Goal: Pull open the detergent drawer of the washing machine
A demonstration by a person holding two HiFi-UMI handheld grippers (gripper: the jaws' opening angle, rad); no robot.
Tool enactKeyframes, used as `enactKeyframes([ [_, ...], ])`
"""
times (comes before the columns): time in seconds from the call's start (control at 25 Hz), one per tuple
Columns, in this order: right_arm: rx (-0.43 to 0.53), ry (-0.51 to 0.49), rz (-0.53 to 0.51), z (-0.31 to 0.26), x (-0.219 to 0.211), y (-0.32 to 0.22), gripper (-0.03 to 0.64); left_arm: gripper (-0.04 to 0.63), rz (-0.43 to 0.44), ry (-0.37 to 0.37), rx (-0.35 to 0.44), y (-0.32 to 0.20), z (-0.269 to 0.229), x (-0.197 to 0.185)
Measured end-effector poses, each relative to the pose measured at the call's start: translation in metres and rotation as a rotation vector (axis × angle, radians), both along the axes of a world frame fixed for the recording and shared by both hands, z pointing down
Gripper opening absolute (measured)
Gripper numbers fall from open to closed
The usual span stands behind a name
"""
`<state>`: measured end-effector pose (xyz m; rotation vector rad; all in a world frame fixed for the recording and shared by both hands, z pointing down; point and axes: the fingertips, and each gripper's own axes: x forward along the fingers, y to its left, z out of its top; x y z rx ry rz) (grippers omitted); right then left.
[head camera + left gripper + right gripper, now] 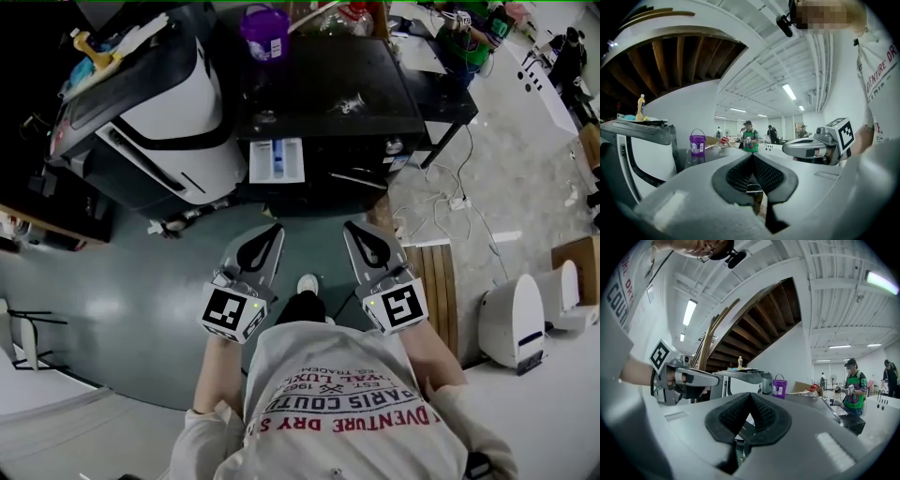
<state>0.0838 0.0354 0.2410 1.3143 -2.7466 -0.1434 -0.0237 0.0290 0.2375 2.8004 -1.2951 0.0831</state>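
Observation:
In the head view the black washing machine [328, 94] stands ahead of me, and its white detergent drawer [277, 159] with a blue compartment sticks out of the front at the upper left. Both grippers hang side by side in front of it, a short way back from the drawer and touching nothing. The left gripper [277, 229] [752, 157] is shut and empty. The right gripper [350, 228] [751, 397] is also shut with nothing between its pads. Each gripper view shows the other gripper alongside, the right gripper [811, 147] and the left gripper [693, 378].
A purple bucket [265, 33] sits on the machine's top at the back. A large white and black appliance [159, 112] stands to the left. Cables [450, 202], a wooden slatted board [436, 281] and a white device [514, 323] lie on the floor at the right. People stand in the background.

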Motion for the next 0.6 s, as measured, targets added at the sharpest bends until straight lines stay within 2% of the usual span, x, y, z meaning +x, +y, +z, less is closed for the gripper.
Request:
enactKeyframes([
  [0.6,0.011,0.02,-0.002,-0.003,0.004,0.013,0.0,0.0,-0.002,-0.028,0.031,0.015,-0.007,0.004],
])
